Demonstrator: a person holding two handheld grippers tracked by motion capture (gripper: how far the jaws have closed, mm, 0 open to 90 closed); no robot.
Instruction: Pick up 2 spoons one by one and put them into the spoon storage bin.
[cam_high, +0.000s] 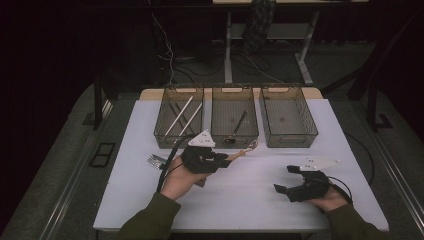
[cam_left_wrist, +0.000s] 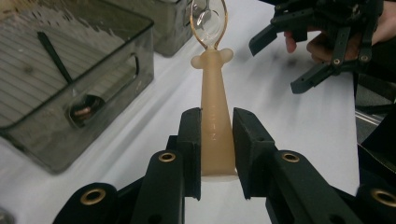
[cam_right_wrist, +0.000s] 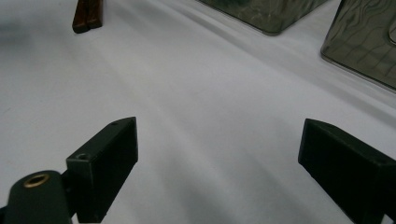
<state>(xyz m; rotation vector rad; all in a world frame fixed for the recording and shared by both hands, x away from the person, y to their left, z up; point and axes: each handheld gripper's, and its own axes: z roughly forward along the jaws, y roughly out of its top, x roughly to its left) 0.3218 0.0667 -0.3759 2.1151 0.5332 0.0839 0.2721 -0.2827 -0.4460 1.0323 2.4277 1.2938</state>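
In the high view, the left gripper (cam_high: 226, 159) sits just in front of the middle bin (cam_high: 234, 117) of three smoky plastic bins at the far edge of the white surface (cam_high: 250, 200), and it holds a spoon (cam_high: 243, 151) whose bowl points toward the right bin (cam_high: 287, 116). The left bin (cam_high: 179, 116) holds pale sticks, the middle bin a dark utensil. A fork (cam_high: 156, 160) lies on the surface just left of the left hand (cam_high: 179, 181). The right gripper (cam_high: 286, 178) hovers near the front right of the surface, well apart from the spoon, its jaws spread. In the left gripper view, the two black jaws are clamped on the peach-coloured handle of the spoon (cam_left_wrist: 215, 119), which stands straight away from the camera, its clear bowl at the top; the middle bin (cam_left_wrist: 116, 93) lies to the left, and the right gripper (cam_left_wrist: 299, 51) shows beyond, jaws apart. In the right gripper view, the right gripper (cam_right_wrist: 219, 154) has its jaws wide apart over bare surface (cam_right_wrist: 196, 93), with nothing between them; a brown object (cam_right_wrist: 87, 16) lies far off at top left, and bin corners show at top right.
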